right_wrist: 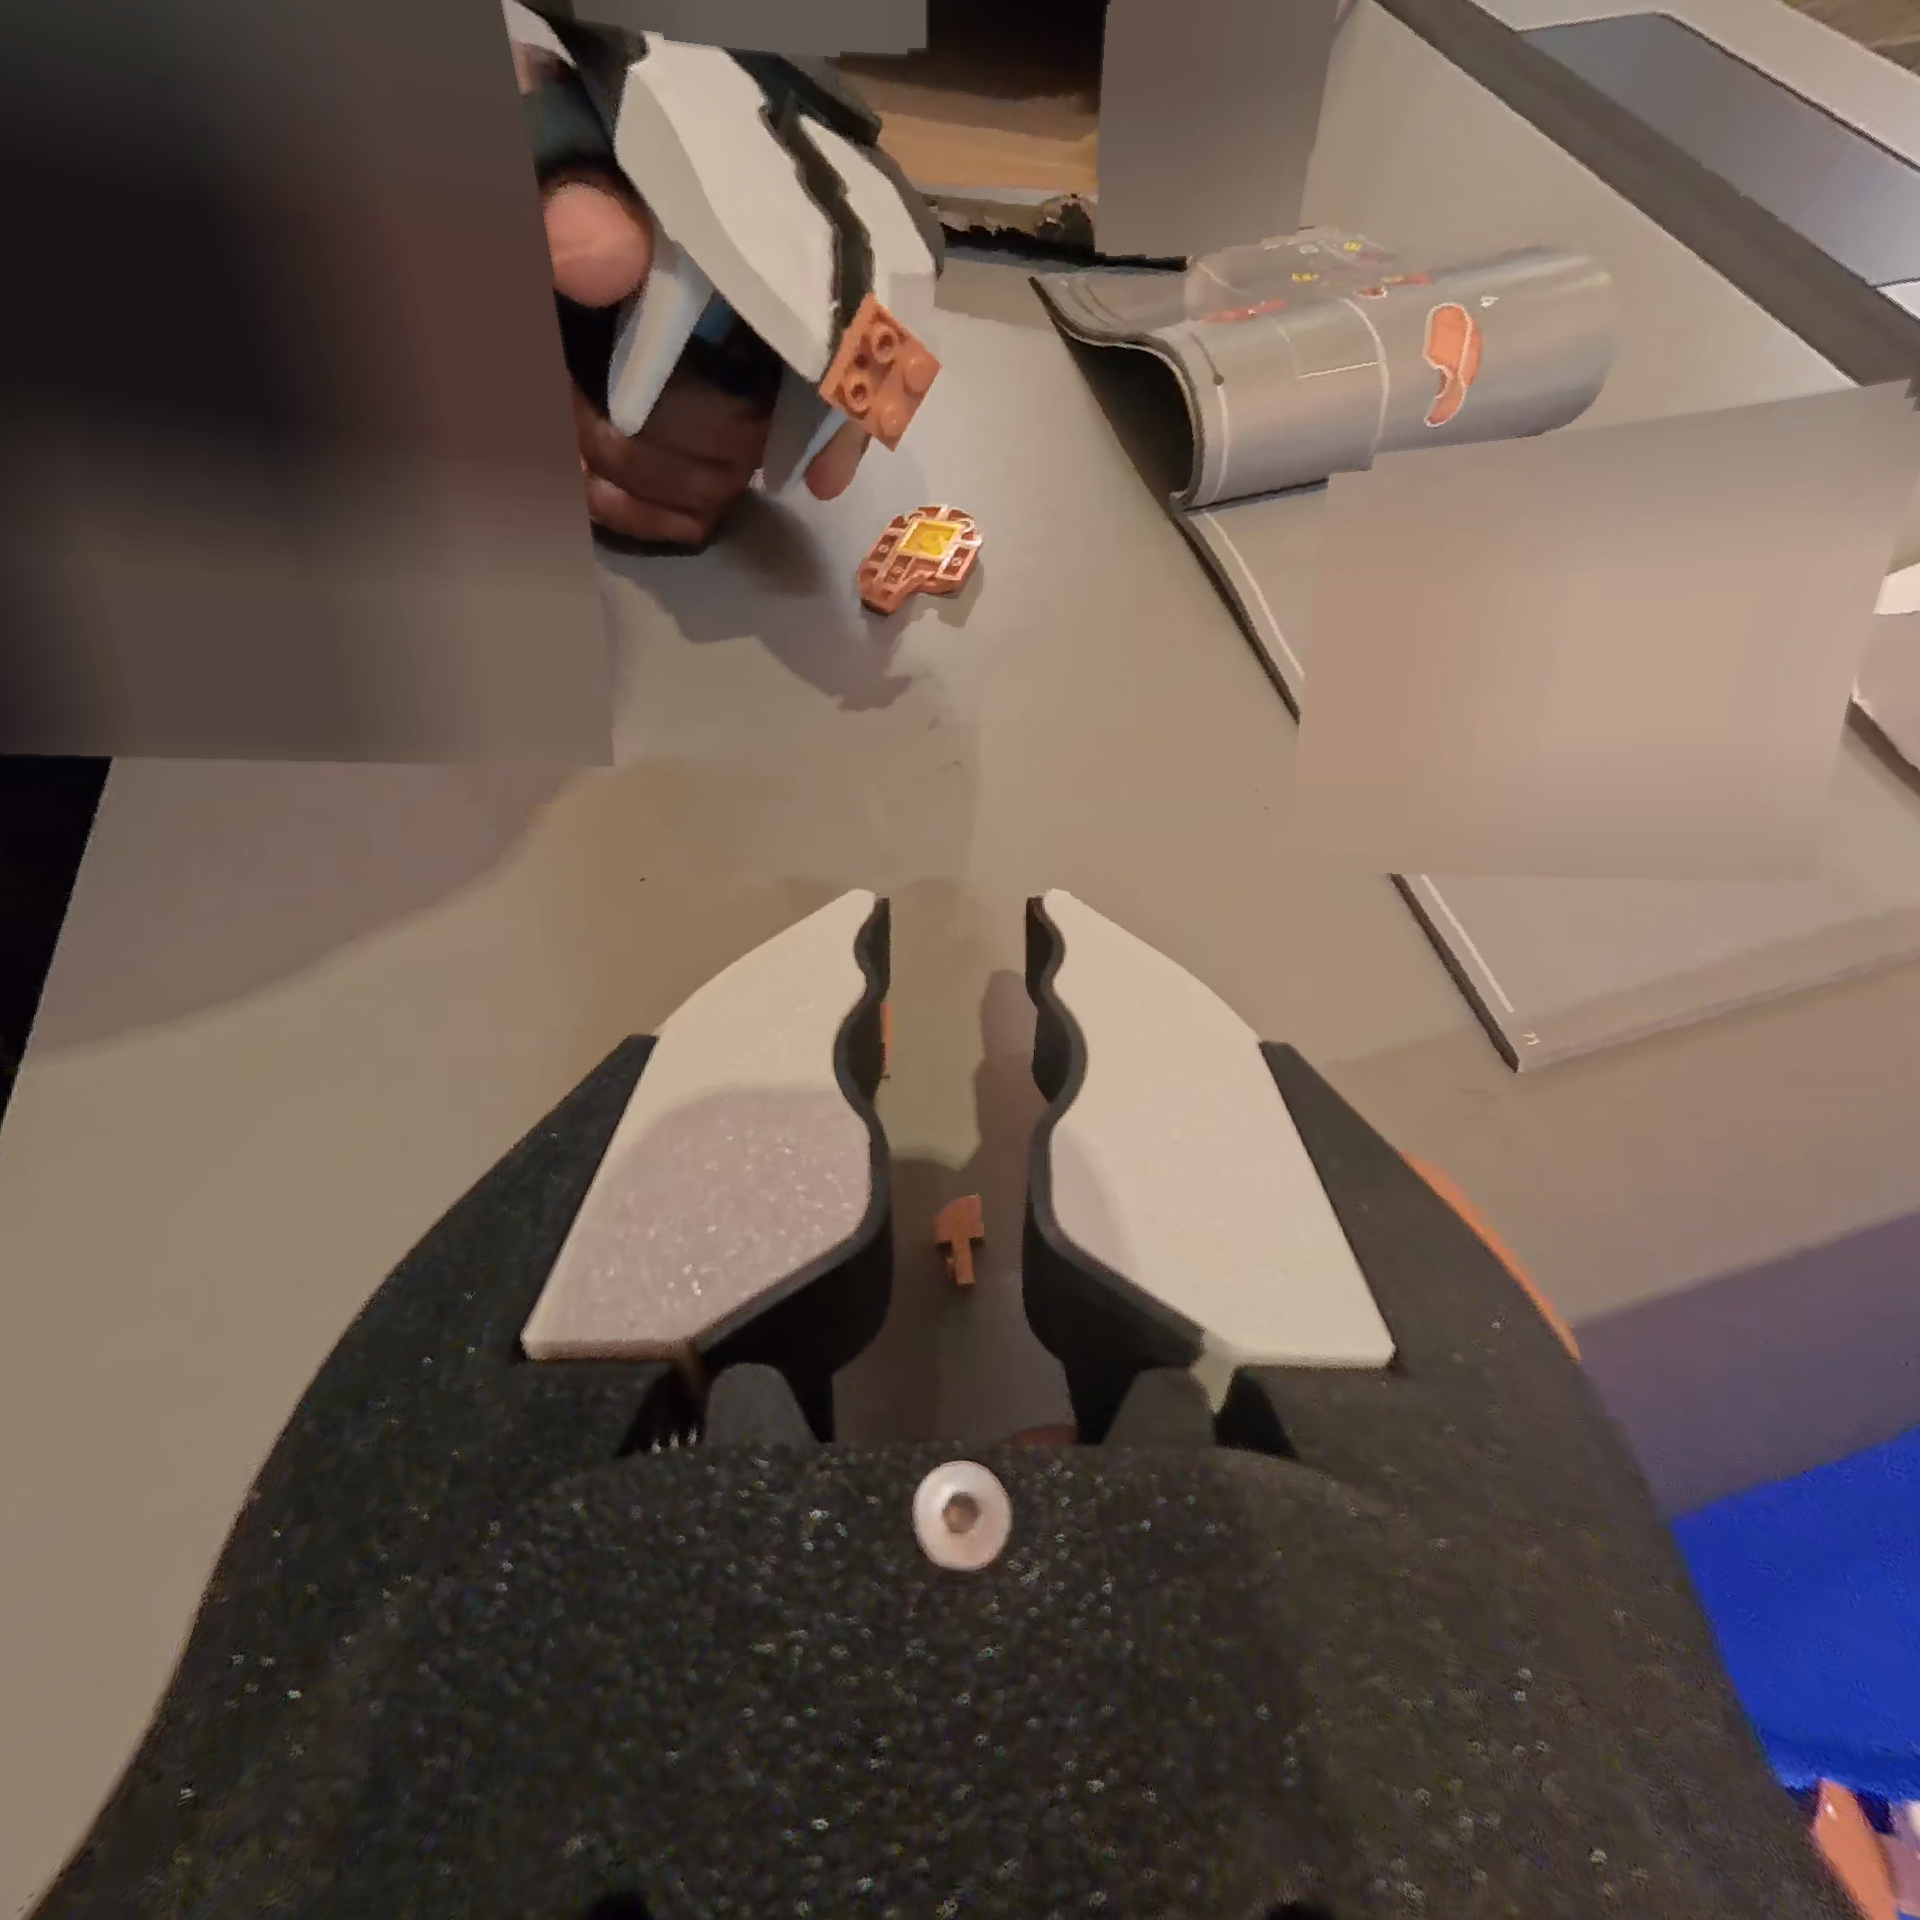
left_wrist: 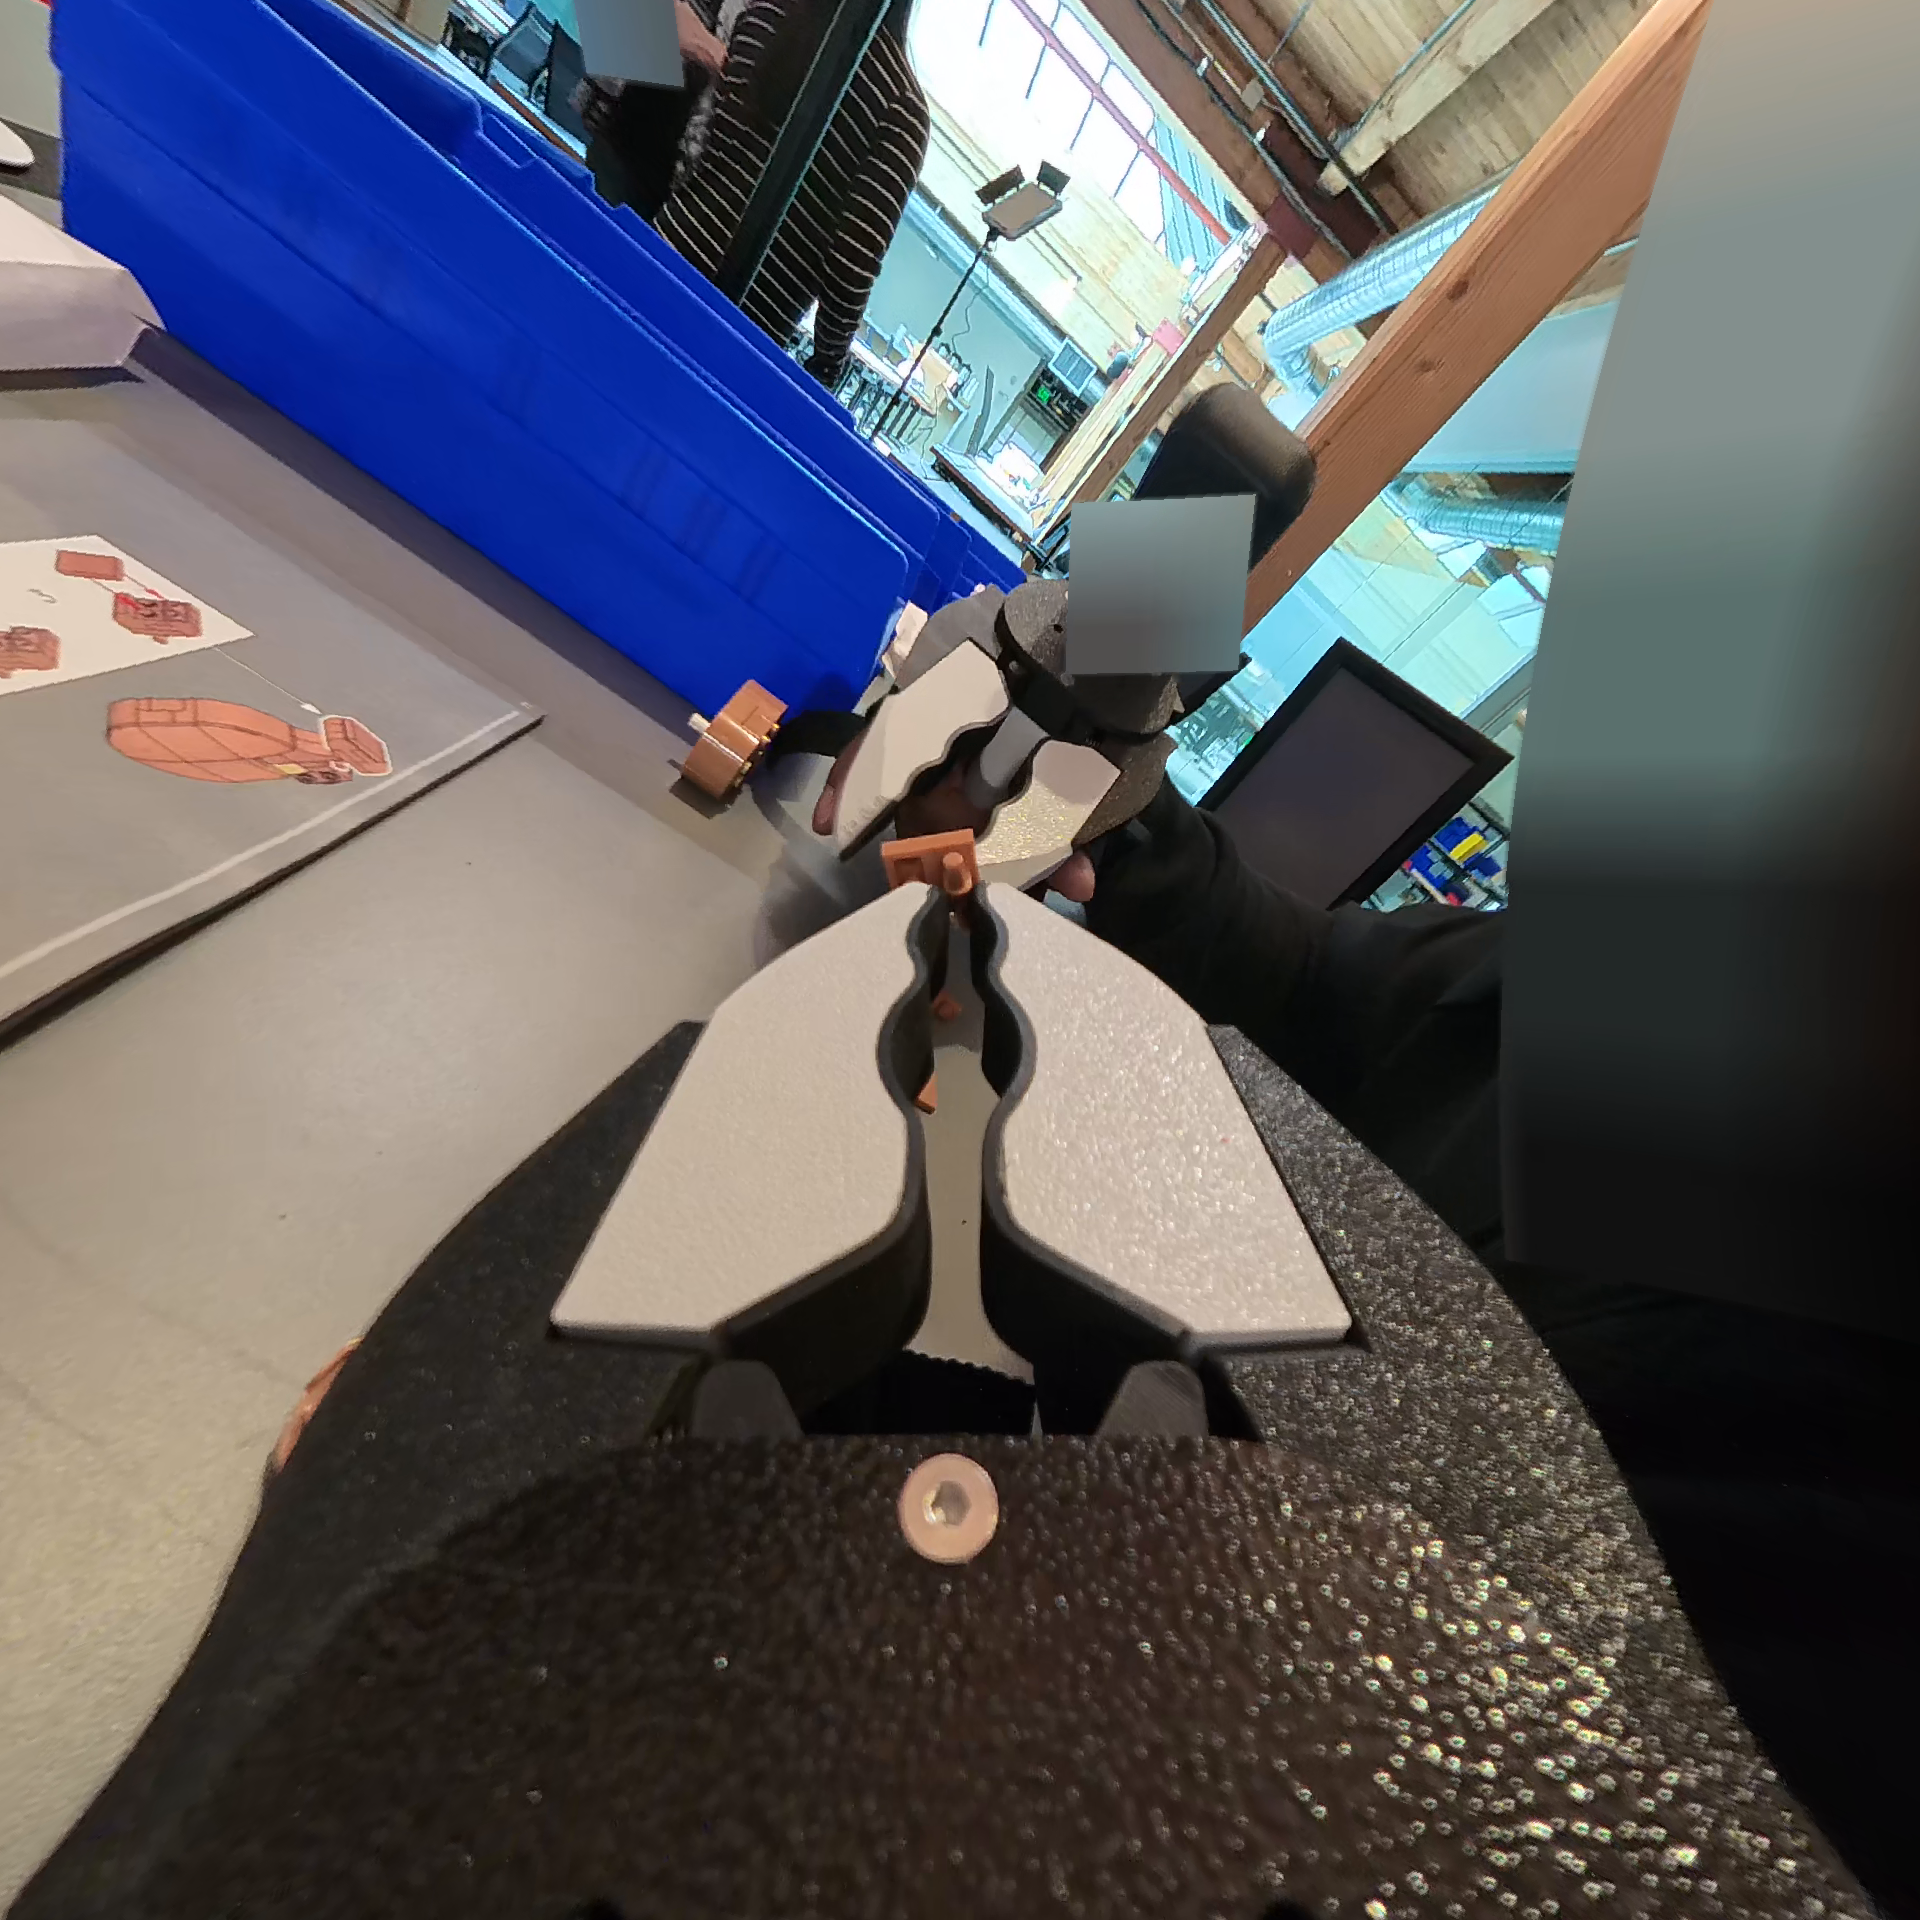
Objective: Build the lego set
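In the left wrist view, the left gripper (left_wrist: 951,902), with black pebbled body and pale grey finger plates, fills the foreground. Its jaws are pressed nearly together, pinching a small flat orange-brown plastic building plate (left_wrist: 928,858) that sticks out past the fingertips, with a short peg showing on its face. Just beyond the plate is the right gripper (left_wrist: 971,800), held by a hand in a dark sleeve, its fingers parted. Farther left on the grey table top (left_wrist: 416,1039) a round orange-brown brick assembly (left_wrist: 732,740) stands on edge against a row of blue plastic bins (left_wrist: 468,343). An open grey instruction booklet (left_wrist: 239,727) with drawings of brown pieces lies at the left.

In the right wrist view, the right gripper (right_wrist: 958,914) is nearest, hovering above the table with its jaws spread and nothing between the fingertips. A tiny brown brick piece (right_wrist: 960,1236) lies on the table, seen in the gap far back between the fingers, apart from both. Up and to the left, the left gripper (right_wrist: 831,353) clamps the studded orange-brown plate (right_wrist: 879,376) at its tips. Below the plate, a flat brown assembly with a yellow centre (right_wrist: 921,559) lies on the table. The booklet (right_wrist: 1351,374) lies to the right, its pages curled.
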`<action>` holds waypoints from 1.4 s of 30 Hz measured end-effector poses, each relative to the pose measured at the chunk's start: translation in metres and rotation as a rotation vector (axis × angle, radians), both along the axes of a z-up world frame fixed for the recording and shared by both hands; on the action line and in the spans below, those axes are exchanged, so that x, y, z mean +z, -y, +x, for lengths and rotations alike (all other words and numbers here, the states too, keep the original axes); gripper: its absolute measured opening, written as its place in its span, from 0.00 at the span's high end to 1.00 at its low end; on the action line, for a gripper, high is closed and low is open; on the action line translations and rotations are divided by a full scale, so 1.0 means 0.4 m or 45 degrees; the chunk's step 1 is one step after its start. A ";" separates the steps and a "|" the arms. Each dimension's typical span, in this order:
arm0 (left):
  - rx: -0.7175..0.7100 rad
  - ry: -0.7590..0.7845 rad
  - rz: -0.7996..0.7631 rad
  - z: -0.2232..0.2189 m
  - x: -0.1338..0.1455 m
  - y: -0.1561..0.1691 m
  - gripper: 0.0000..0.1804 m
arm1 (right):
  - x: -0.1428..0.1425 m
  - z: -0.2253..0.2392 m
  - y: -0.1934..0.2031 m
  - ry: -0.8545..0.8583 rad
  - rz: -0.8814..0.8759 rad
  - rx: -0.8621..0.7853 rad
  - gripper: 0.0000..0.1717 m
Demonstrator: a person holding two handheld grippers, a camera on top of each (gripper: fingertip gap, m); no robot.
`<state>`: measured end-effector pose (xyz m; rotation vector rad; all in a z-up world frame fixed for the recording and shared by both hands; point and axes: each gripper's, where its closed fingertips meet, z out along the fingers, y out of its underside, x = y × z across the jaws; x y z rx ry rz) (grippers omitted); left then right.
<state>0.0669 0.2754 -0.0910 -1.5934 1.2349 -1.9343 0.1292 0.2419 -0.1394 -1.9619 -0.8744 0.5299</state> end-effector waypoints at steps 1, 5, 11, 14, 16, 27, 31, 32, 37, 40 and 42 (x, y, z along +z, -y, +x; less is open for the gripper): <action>-0.004 -0.001 0.011 0.000 -0.001 0.003 0.98 | -0.001 -0.002 0.005 0.005 -0.001 0.019 0.86; -0.013 -0.004 0.047 0.000 -0.003 0.012 0.98 | -0.004 -0.013 0.028 0.045 -0.002 0.089 0.86; -0.018 -0.004 0.055 0.000 -0.003 0.015 0.98 | -0.024 -0.017 0.049 0.138 -0.046 0.116 0.86; -0.032 -0.007 0.069 0.000 -0.005 0.022 0.98 | -0.041 -0.015 0.056 0.181 -0.087 0.117 0.86; -0.038 -0.009 0.075 0.000 -0.005 0.024 0.98 | -0.050 -0.013 0.059 0.195 -0.114 0.116 0.86; -0.045 -0.008 0.069 -0.001 -0.005 0.026 0.98 | -0.075 -0.013 0.064 0.245 -0.173 0.111 0.86; -0.046 -0.009 0.066 0.000 -0.005 0.025 0.98 | -0.083 -0.017 0.065 0.255 -0.187 0.113 0.87; -0.045 -0.009 0.064 0.000 -0.005 0.025 0.98 | -0.085 -0.017 0.065 0.258 -0.191 0.112 0.87; -0.045 -0.006 0.058 -0.001 -0.004 0.024 0.98 | -0.089 -0.019 0.063 0.264 -0.194 0.111 0.88; -0.046 -0.005 0.055 -0.001 -0.003 0.024 0.98 | -0.089 -0.018 0.060 0.266 -0.192 0.100 0.89; -0.046 -0.005 0.052 -0.001 -0.003 0.023 0.98 | -0.089 -0.017 0.059 0.267 -0.191 0.096 0.90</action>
